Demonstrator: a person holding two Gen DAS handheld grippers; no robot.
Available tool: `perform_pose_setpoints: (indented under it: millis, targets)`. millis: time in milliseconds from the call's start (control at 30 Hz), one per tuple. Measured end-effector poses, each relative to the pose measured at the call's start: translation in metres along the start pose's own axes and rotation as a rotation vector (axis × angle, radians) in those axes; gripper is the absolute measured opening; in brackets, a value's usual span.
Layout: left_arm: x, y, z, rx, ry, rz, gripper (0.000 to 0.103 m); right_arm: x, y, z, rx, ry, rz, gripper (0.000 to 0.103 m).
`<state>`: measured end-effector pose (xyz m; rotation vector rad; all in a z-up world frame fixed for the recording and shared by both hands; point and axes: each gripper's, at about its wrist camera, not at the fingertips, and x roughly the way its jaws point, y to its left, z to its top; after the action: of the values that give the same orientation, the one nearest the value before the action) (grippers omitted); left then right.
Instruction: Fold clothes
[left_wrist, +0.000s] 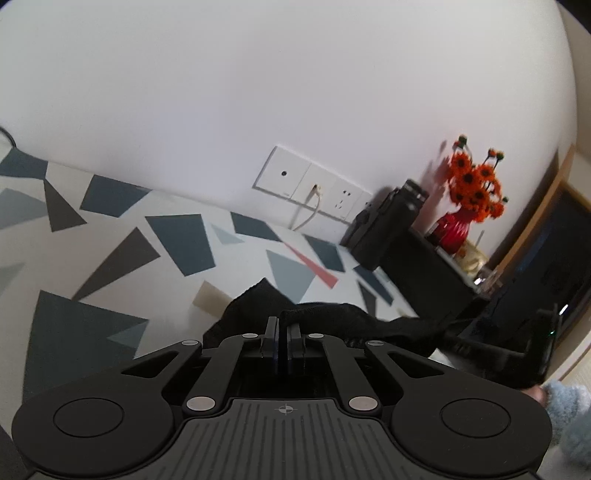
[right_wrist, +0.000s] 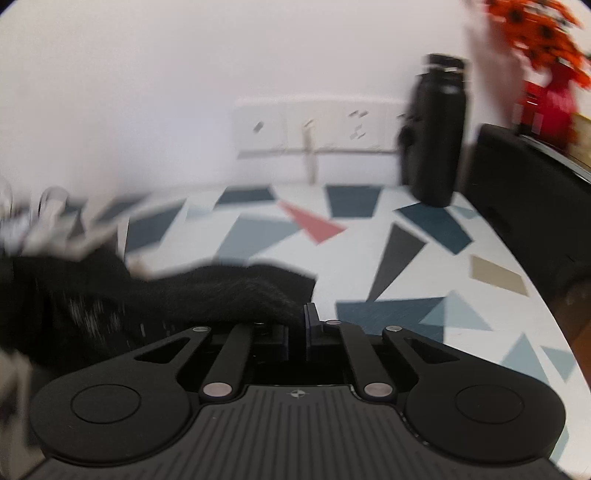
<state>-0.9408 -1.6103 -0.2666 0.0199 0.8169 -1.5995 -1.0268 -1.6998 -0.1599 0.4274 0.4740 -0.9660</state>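
Observation:
A black knitted garment (left_wrist: 325, 317) lies on the patterned tablecloth (left_wrist: 177, 240). My left gripper (left_wrist: 283, 323) is shut on its edge, and the cloth stretches away to the right toward the other gripper (left_wrist: 532, 332). In the right wrist view the same black garment (right_wrist: 221, 291) hangs to the left, blurred by motion. My right gripper (right_wrist: 295, 314) is shut on its edge, a little above the tablecloth (right_wrist: 406, 266).
A black bottle (right_wrist: 434, 133) stands by the wall under the socket panel (left_wrist: 314, 184). A red vase of orange flowers (left_wrist: 469, 199) sits on a black box (left_wrist: 424, 273) at the right. The table edge (right_wrist: 554, 314) curves on the right.

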Motion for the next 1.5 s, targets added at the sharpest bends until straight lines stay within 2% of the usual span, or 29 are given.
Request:
perform_pose_setpoints:
  millis: [67, 233, 433, 567, 633, 700, 800, 1000, 1167, 1367, 1500]
  targets:
    - [-0.003, 0.0, 0.01, 0.013, -0.01, -0.011, 0.003, -0.016, 0.0, 0.016, 0.048, -0.055, 0.008, 0.006]
    - [-0.021, -0.001, 0.043, 0.057, -0.103, -0.058, 0.003, -0.058, 0.024, 0.059, 0.011, -0.196, 0.012, 0.006]
    - [-0.056, -0.016, 0.089, 0.122, -0.227, -0.151, 0.002, -0.11, 0.049, 0.096, 0.002, -0.299, 0.003, 0.005]
    - [-0.071, -0.031, 0.114, 0.172, -0.27, -0.18, 0.002, -0.136, 0.07, 0.116, -0.06, -0.352, -0.029, 0.004]
    - [-0.083, -0.038, 0.134, 0.163, -0.295, -0.174, 0.002, -0.146, 0.074, 0.13, -0.039, -0.372, -0.037, 0.004]
    - [-0.102, -0.05, 0.16, 0.177, -0.33, -0.147, 0.002, -0.163, 0.079, 0.149, -0.027, -0.4, -0.027, 0.004]
    - [-0.142, -0.069, 0.198, 0.201, -0.407, -0.148, 0.002, -0.192, 0.09, 0.178, -0.043, -0.467, -0.003, 0.004]
    - [-0.232, -0.109, 0.246, 0.269, -0.545, -0.204, 0.002, -0.258, 0.115, 0.225, -0.069, -0.637, 0.058, 0.004]
    - [-0.297, -0.127, 0.25, 0.319, -0.617, -0.29, 0.002, -0.305, 0.13, 0.24, -0.092, -0.741, 0.098, 0.004]
    - [-0.347, -0.125, 0.22, 0.305, -0.627, -0.356, 0.002, -0.346, 0.135, 0.216, -0.086, -0.792, 0.158, 0.004]
    - [-0.37, -0.124, 0.203, 0.317, -0.613, -0.385, 0.002, -0.383, 0.154, 0.191, -0.162, -0.818, 0.166, 0.004]
